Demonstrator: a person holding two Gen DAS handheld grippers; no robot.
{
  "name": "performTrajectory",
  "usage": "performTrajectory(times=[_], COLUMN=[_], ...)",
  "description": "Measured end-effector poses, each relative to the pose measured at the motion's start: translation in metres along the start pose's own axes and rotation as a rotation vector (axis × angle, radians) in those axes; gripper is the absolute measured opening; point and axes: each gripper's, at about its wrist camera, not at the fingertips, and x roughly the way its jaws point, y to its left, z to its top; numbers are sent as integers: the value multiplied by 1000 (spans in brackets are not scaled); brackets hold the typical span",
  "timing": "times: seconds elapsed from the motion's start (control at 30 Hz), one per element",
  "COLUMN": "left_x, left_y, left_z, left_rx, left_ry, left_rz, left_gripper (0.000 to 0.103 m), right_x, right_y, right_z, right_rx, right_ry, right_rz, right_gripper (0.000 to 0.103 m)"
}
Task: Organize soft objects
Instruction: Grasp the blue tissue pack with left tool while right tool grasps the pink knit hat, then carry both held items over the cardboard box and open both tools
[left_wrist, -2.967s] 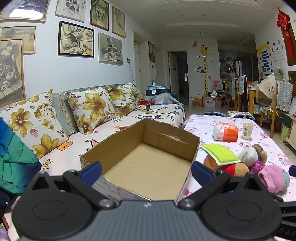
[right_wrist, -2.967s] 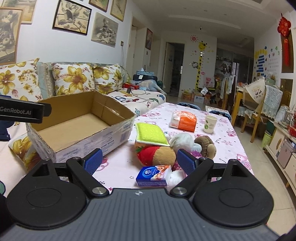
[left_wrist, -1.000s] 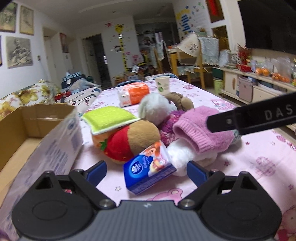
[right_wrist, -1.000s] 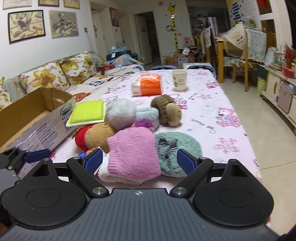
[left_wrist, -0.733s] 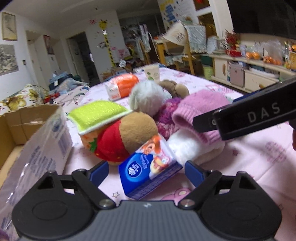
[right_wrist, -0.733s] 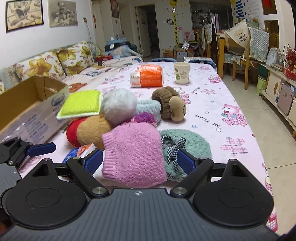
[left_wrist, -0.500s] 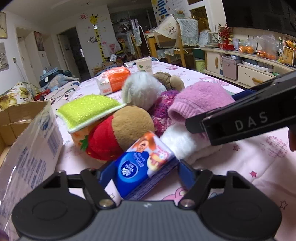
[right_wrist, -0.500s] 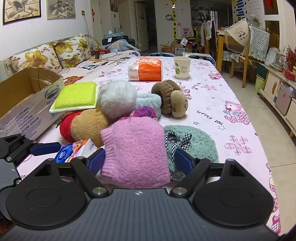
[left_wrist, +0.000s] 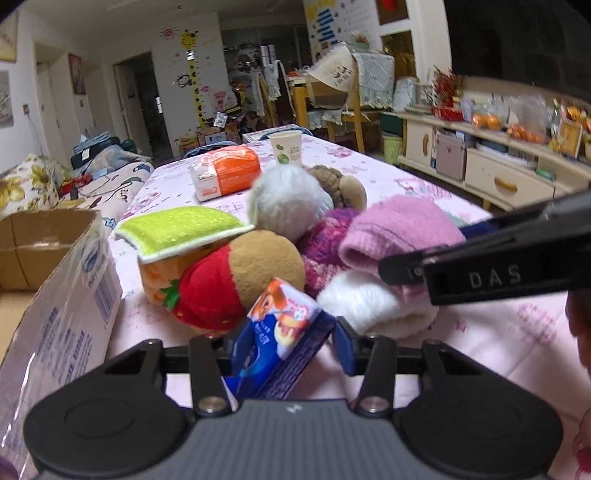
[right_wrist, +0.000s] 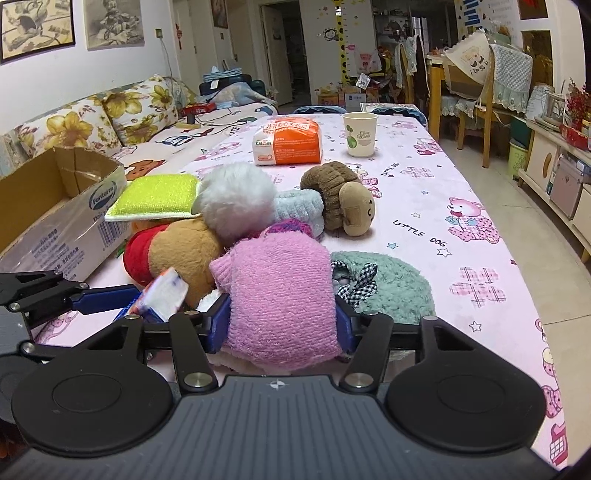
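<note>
A pile of soft things lies on the pink tablecloth (right_wrist: 424, 206) beside an open cardboard box (right_wrist: 62, 218). My left gripper (left_wrist: 288, 343) is closing its jaws on a blue tissue pack (left_wrist: 273, 332). Both pads touch the pack's sides and it tips upward. My right gripper (right_wrist: 280, 326) is closing on a pink knit hat (right_wrist: 277, 280), and its blue pads squeeze the hat's sides. Behind lie a green sponge (right_wrist: 155, 195), a strawberry plush (right_wrist: 173, 251), a white pompom (right_wrist: 236, 199), a brown plush (right_wrist: 343, 203) and a green fuzzy hat (right_wrist: 391, 284).
An orange packet (right_wrist: 288, 140) and a paper cup (right_wrist: 360, 134) stand further back on the table. A flowered sofa (right_wrist: 110, 125) runs along the left behind the box. The table's right edge drops to the floor, with cabinets (left_wrist: 498, 177) beyond.
Both grippers have come up to the pile and their jaws have narrowed, the left around the tissue pack and the right around the pink hat. The pack has tipped up.
</note>
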Motion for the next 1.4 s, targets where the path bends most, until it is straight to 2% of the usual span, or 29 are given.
performTrajectory(times=[0.17,0.43,0.6,0.73,1.07,1.4], left_x=[-6,-6,-8,-19,-49,-88], left_y=[12,24,29,35,54,90], left_z=[4,7,7,10,18,16], left_rx=[-78,-139,-167,-193,-251,-349], left_ry=[-20,-22,-29,-70,-175,-310], left_rz=[3,61,64,57,58,141], left_gripper=[36,24,23,23,23,23], right_x=[-7,-7,-6,-10,-17,-10], right_y=[5,8,10,11,22,36], right_z=[-1,1,1,3,5,18], right_rx=[-16,-20,-20,-17,-23,76], right_ry=[-28,-48,-56,-75,-126,-106], right_rz=[-14,-23,-31,-21,15,141], right_gripper=[67,65,65,61,59,59])
